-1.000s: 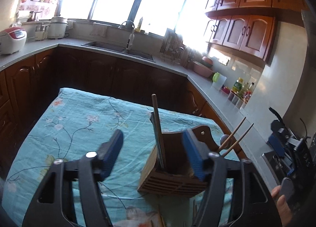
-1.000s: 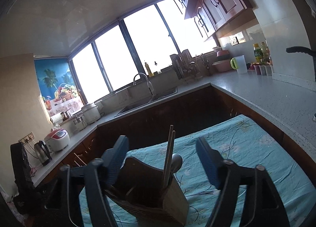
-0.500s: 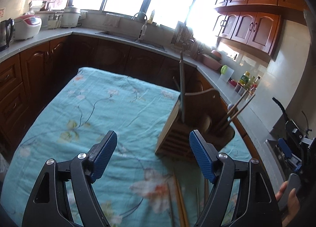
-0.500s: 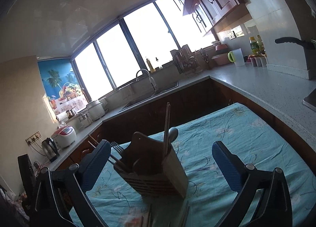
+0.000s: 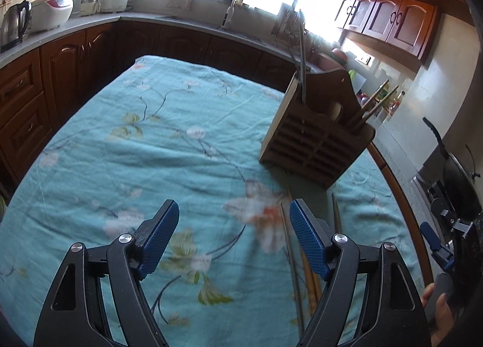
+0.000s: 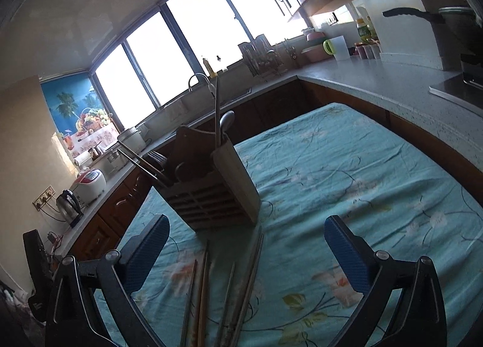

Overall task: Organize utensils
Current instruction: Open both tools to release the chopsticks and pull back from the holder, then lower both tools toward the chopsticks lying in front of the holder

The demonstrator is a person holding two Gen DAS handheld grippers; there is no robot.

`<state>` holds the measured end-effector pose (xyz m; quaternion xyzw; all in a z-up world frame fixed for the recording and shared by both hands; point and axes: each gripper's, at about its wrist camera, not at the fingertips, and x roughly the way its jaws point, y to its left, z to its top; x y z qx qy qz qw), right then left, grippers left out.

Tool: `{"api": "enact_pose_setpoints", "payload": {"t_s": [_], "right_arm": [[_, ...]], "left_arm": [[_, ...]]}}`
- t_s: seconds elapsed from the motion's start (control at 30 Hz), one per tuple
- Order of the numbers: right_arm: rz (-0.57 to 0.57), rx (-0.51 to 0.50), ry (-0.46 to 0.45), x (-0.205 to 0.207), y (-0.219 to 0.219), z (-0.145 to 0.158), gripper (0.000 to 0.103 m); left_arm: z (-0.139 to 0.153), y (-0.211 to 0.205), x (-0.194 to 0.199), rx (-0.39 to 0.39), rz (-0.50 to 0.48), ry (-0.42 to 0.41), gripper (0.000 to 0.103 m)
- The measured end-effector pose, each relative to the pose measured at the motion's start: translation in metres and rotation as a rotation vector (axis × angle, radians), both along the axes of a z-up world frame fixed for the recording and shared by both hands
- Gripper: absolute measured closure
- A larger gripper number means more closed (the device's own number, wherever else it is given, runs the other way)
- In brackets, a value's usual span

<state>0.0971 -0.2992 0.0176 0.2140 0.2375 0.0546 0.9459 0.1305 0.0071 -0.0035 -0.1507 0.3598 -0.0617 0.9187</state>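
Left wrist view: the left gripper (image 5: 234, 220) hovers over the floral teal tablecloth (image 5: 126, 147) with its blue pads spread apart and nothing between them; its jaws have just been opening. The wooden utensil holder (image 5: 314, 141) stands upright on the cloth, ahead and to the right of this gripper. It contains a tall thin utensil at its left end and two wooden chopsticks (image 5: 374, 102) leaning out at its right end. Several loose chopsticks (image 5: 299, 262) lie flat on the cloth just in front of the holder, passing behind the right-hand pad. At the far right edge, a hand (image 5: 437, 301) grips the other device.

Right wrist view: the right gripper (image 6: 246, 253) is spread wide and empty, its jaws having just been opening. The holder (image 6: 211, 193) stands ahead of it, slightly left of centre, with a spoon (image 6: 226, 120) bowl-up inside. The loose chopsticks (image 6: 241, 280) lie on the cloth between the two pads, untouched.
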Motion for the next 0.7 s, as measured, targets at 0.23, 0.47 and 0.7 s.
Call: {"api": "enact_pose_setpoints", "payload": {"t_s": [0.23,0.47,0.7], "right_arm": [[0.006,-0.004,0.042,-0.006,0.006,-0.014,0.0],[0.021,-0.006,0.077,0.005,0.011,-0.018,0.0],[0.03,-0.018,0.123,0.019,0.011,-0.027,0.0]], "left_arm": [[-0.011,-0.006,-0.003,0.021,-0.017,0.039,0.026],[-0.011,-0.015,0.009,0.041,-0.047,0.061,0.026],[-0.01,-0.026,0.026,0.046,-0.07,0.081,0.026]]}}
